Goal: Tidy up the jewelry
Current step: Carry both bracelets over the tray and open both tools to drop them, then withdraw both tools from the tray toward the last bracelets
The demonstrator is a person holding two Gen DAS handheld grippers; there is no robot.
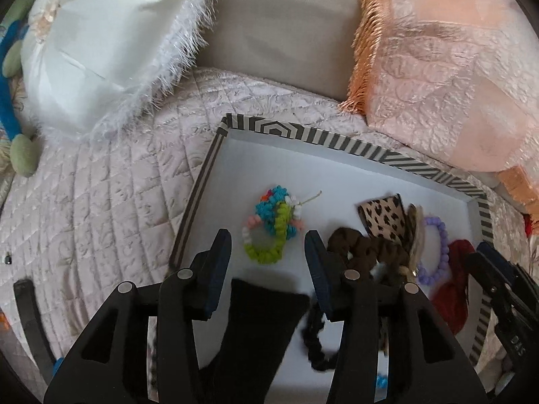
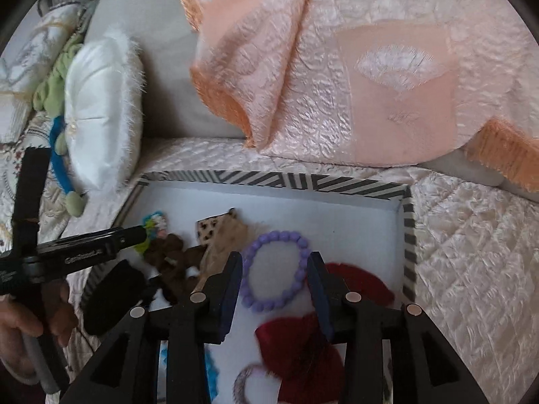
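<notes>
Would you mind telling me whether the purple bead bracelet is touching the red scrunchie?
Cannot tell. In the right wrist view the purple bead bracelet and red scrunchie come close, but a finger of the right gripper hides the spot.

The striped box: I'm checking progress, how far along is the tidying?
Done: purple bead bracelet, brown scrunchie, colourful beaded bands and red fabric piece lie in the striped box. In hand: nothing; left gripper and right gripper are open. Left: nothing visible outside.

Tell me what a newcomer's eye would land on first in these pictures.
First, the striped-rim tray on the quilted bed cover, scattered with bright accessories. A purple bead bracelet lies flat near its right side, just ahead of the open right gripper, with a red scrunchie beside it. Toward the left, a multicolored bead bracelet lies ahead of the open left gripper.
</notes>
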